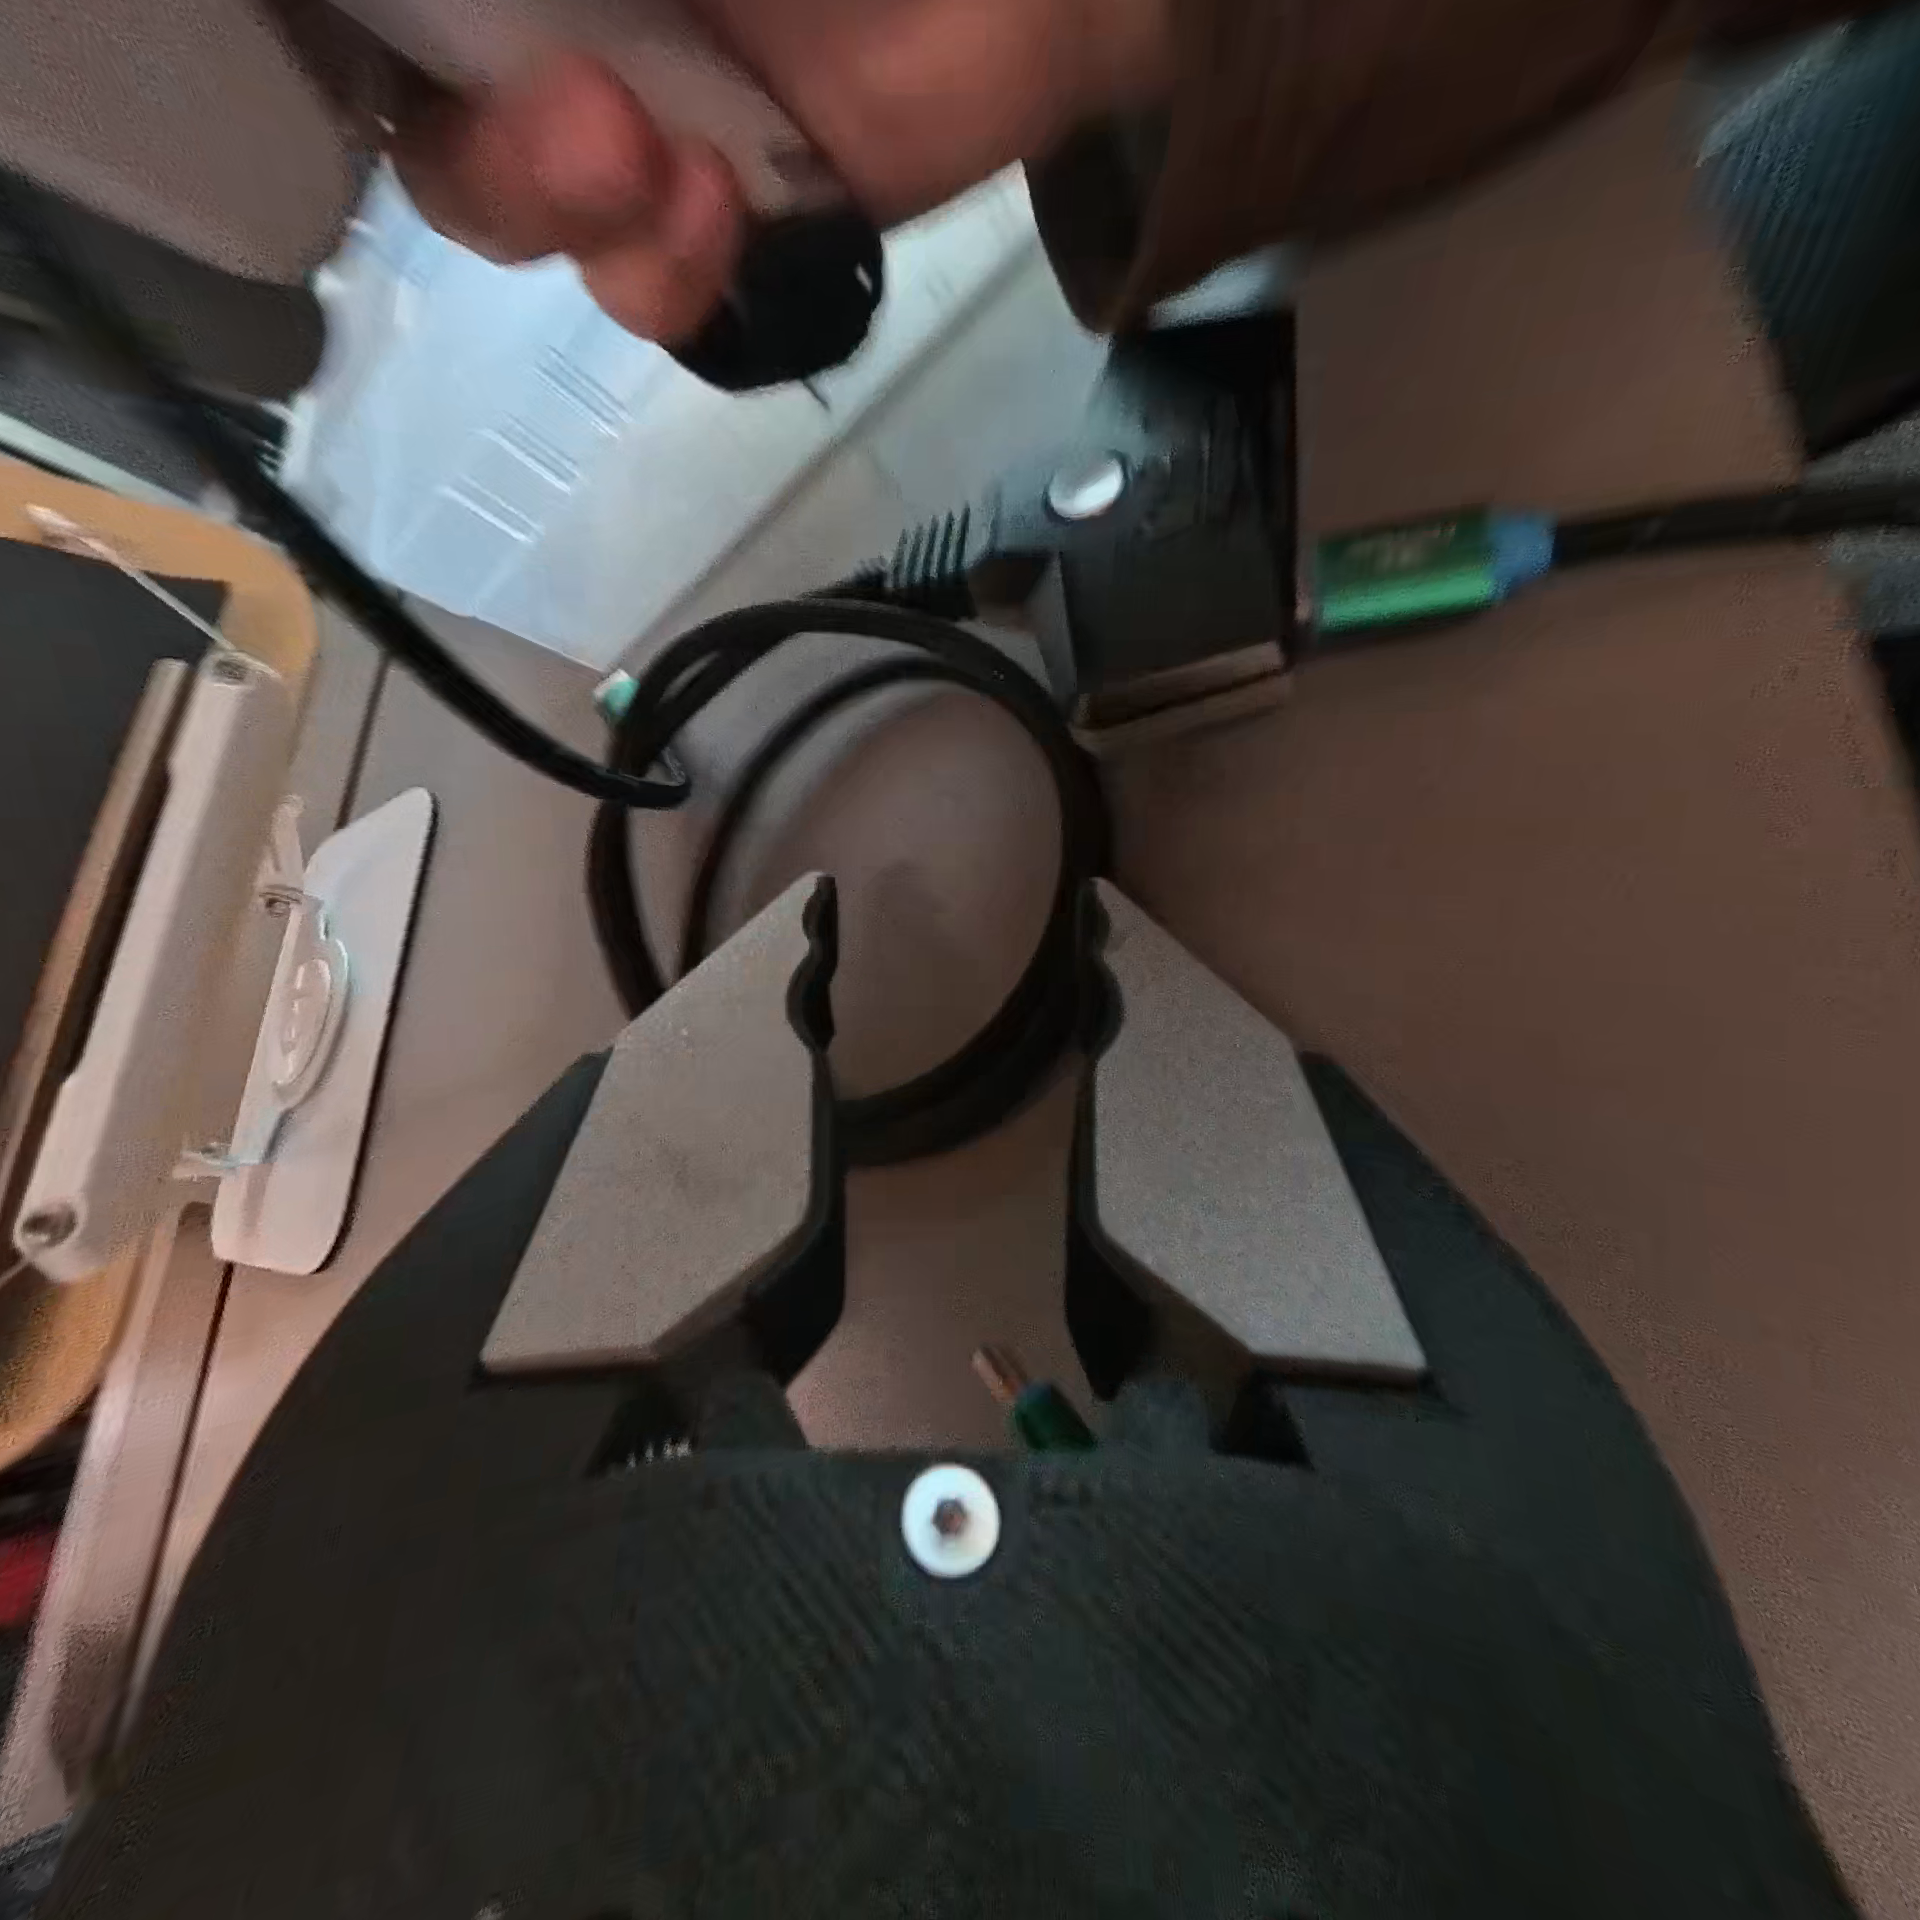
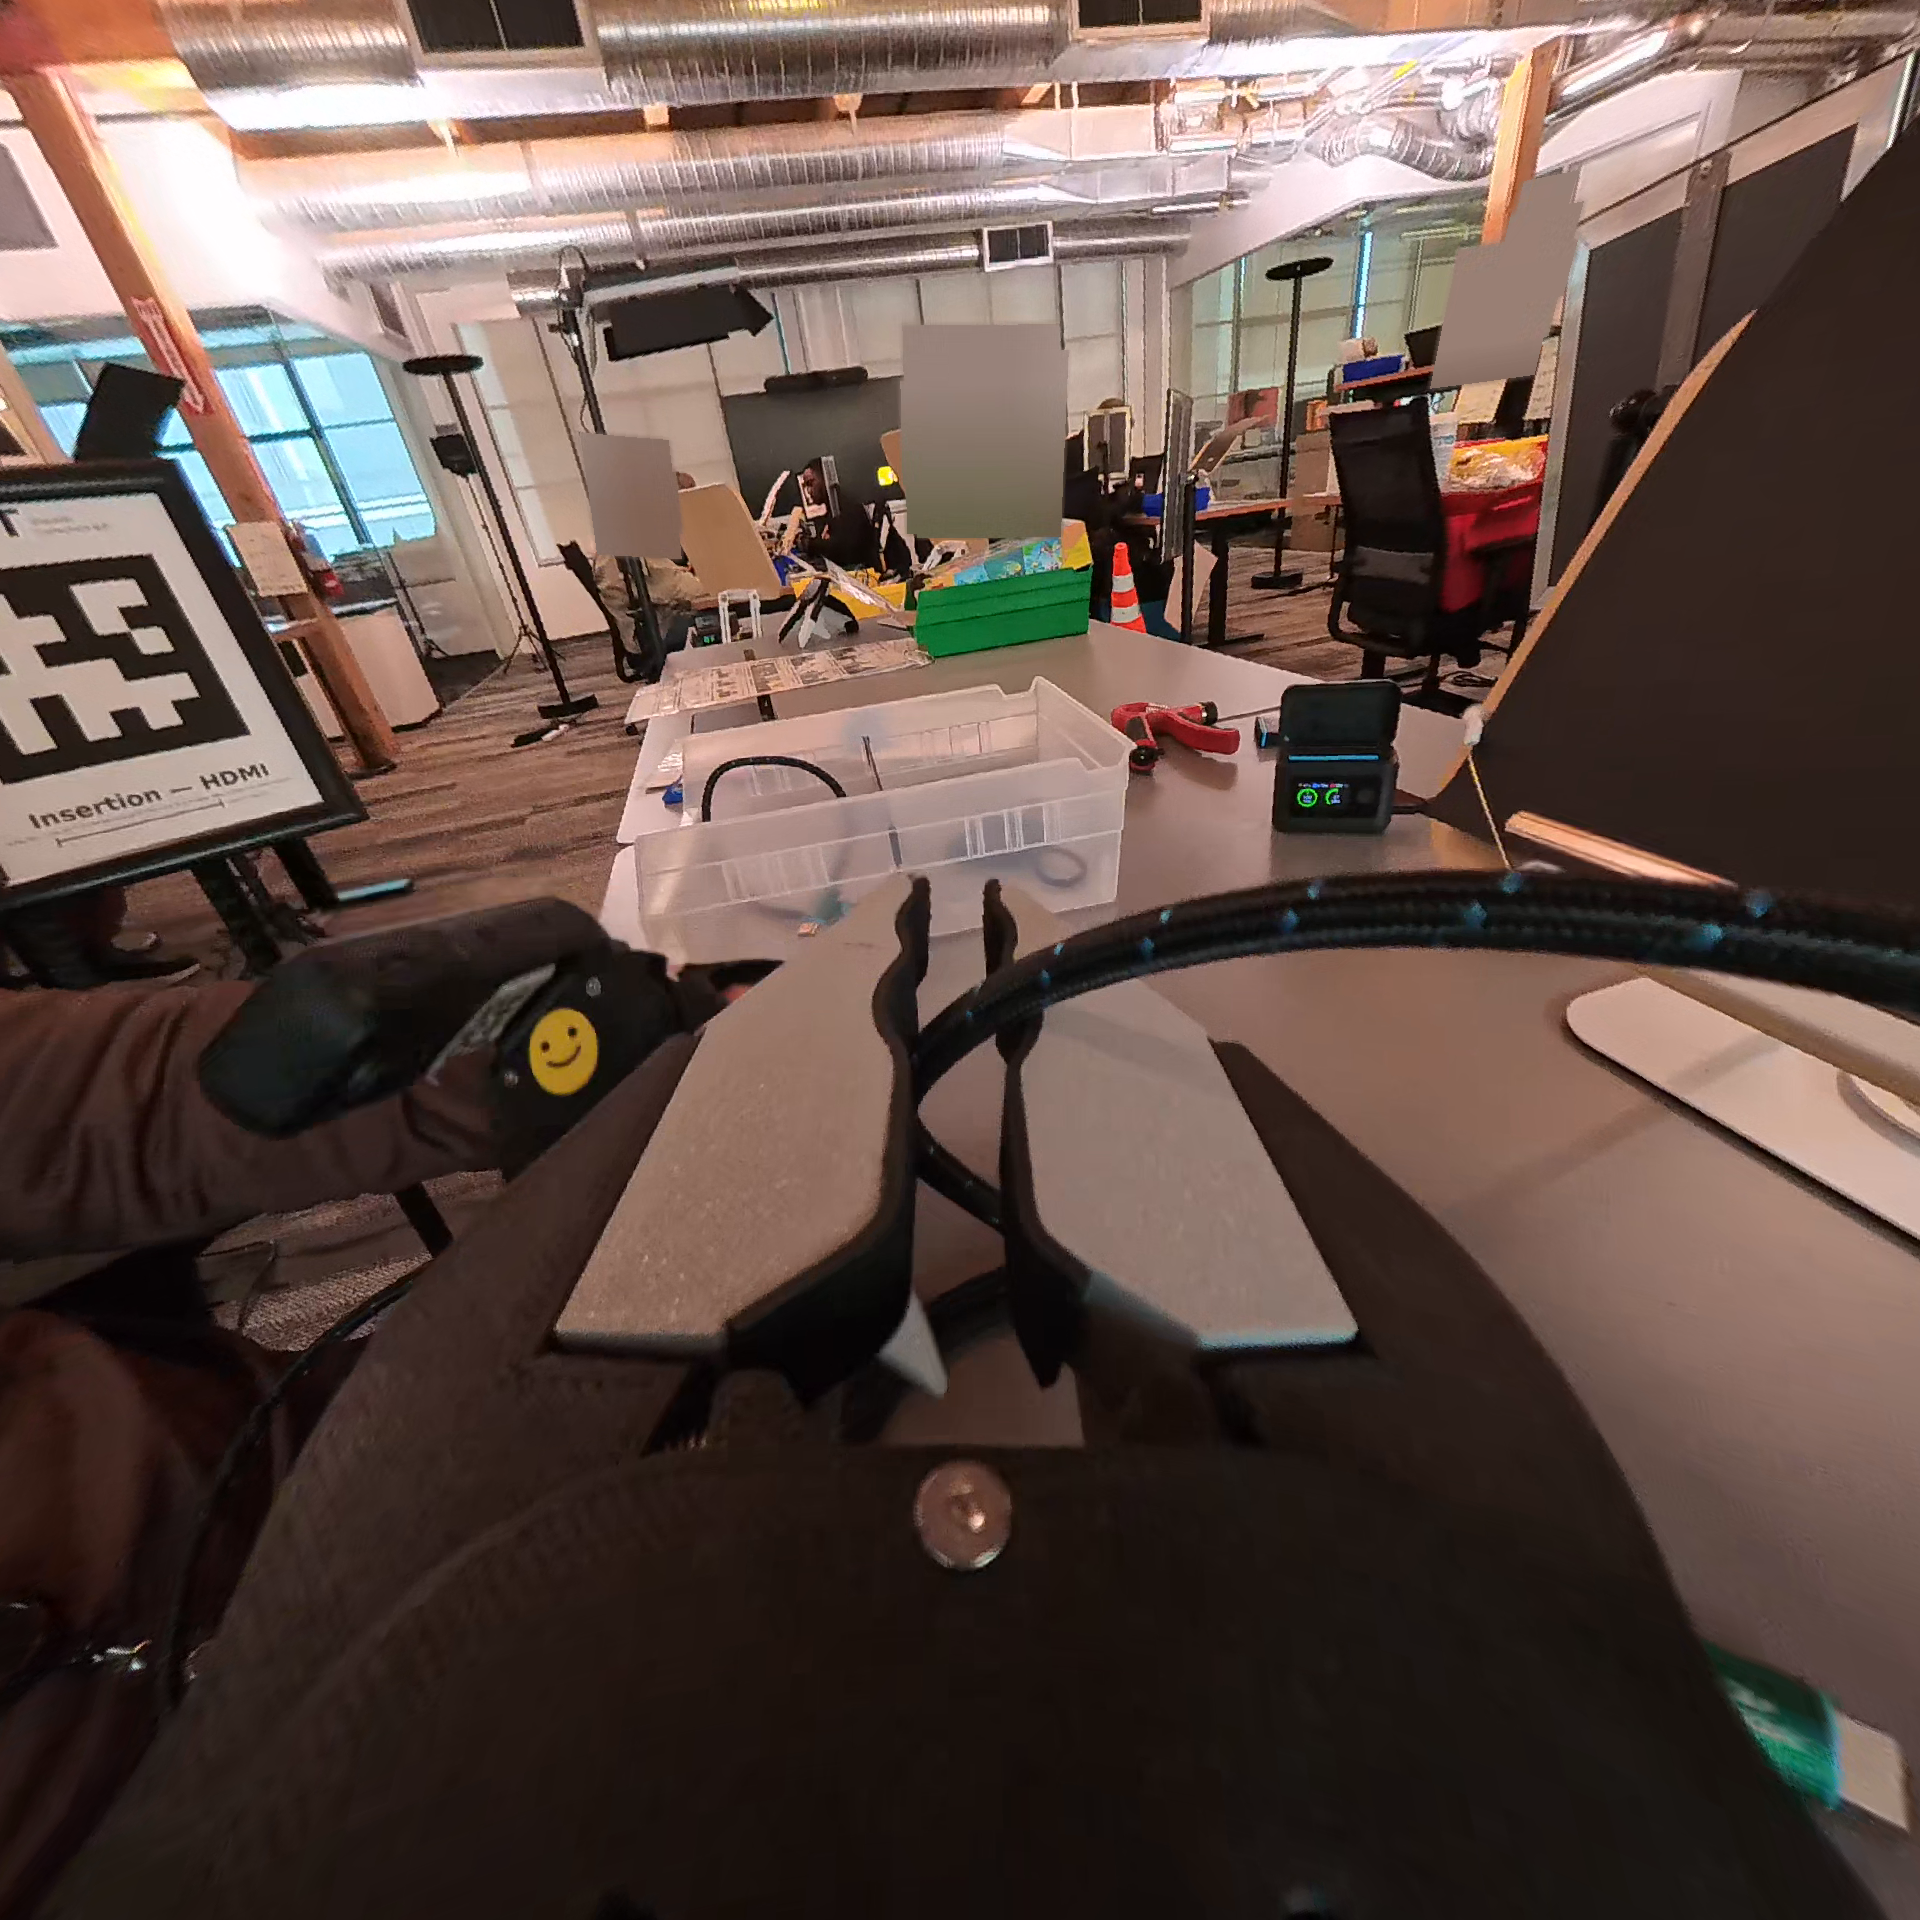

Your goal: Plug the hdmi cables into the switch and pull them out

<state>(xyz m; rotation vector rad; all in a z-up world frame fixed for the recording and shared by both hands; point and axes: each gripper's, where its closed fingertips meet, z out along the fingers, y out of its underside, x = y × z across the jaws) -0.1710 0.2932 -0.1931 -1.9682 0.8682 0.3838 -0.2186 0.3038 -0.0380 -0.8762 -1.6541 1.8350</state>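
While the left gripper hangs released over the table, fingers spread with nothing between them, a coiled black cable lies under its tips. The black switch sits just past the coil on the far right, a green HDMI plug at its right side, whether seated I cannot tell through the blur. Right gripper is clenched on a braided black cable that arcs right across the table, tips nearly together, with a clear plastic bin farther off and a small black device with a lit screen to the bin's right.
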